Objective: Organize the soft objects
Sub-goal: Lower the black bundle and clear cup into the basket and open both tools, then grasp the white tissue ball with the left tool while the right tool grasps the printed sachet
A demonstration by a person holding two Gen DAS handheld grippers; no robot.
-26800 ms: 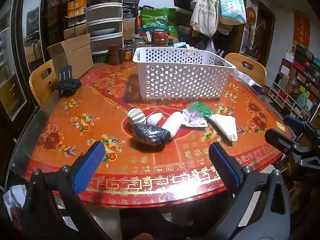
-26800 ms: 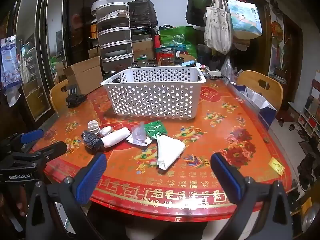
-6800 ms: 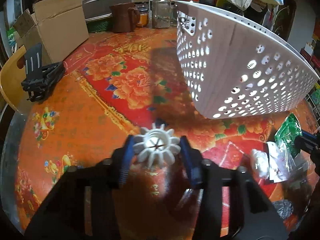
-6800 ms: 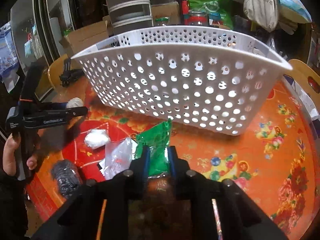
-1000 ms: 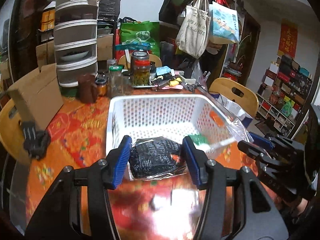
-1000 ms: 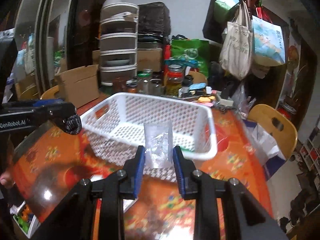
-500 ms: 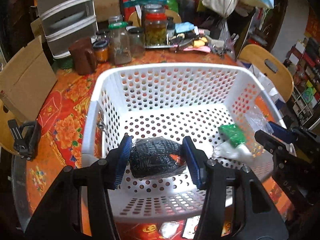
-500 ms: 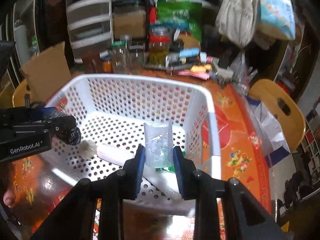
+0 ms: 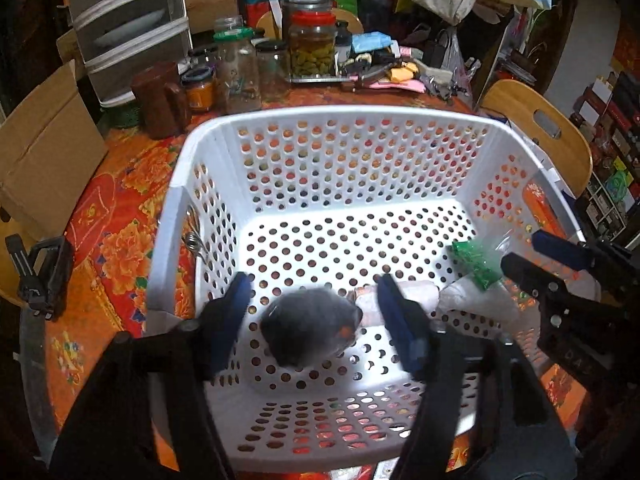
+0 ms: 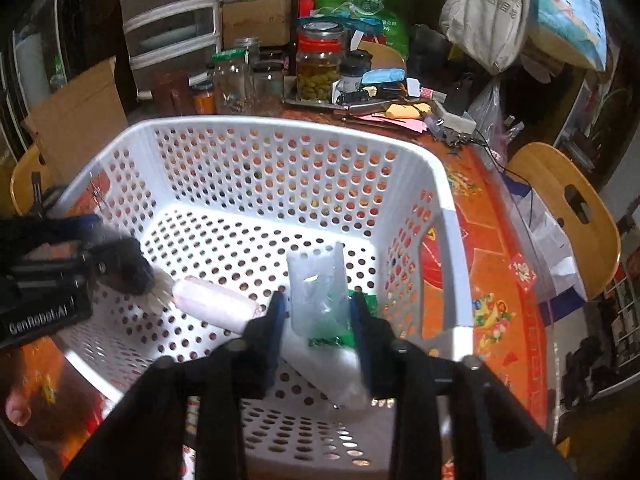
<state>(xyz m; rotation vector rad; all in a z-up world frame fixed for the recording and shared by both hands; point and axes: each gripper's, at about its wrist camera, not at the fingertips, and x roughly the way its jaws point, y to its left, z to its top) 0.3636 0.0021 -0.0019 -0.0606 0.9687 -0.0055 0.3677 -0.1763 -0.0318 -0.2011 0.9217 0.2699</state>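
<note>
A white perforated basket (image 9: pixel 336 116) stands on the red table. My left gripper (image 9: pixel 316 308) is open above its near left part; a black wrapped bundle (image 9: pixel 308 330), blurred, drops free between the fingers. It also shows in the right wrist view (image 10: pixel 124 266). My right gripper (image 10: pixel 318 312) is shut on a clear plastic bag (image 10: pixel 316 288) over the basket's right side. In the basket lie a white roll (image 10: pixel 216 308), a white ribbed ball (image 10: pixel 160 292), a green packet (image 9: pixel 476 260) and a white pouch (image 10: pixel 324 364).
Glass jars (image 9: pixel 312 46) and a brown jug (image 9: pixel 154 100) crowd the table behind the basket. A cardboard box (image 9: pixel 40 152) and a black clip stand (image 9: pixel 44 268) sit at the left. Wooden chairs (image 10: pixel 568 216) stand at the right. A hand (image 10: pixel 18 404) holds the left gripper.
My left gripper has opened and let go of the black bundle, which is falling into the basket. Both grippers have moved lower over the basket. The right one still holds the clear bag.
</note>
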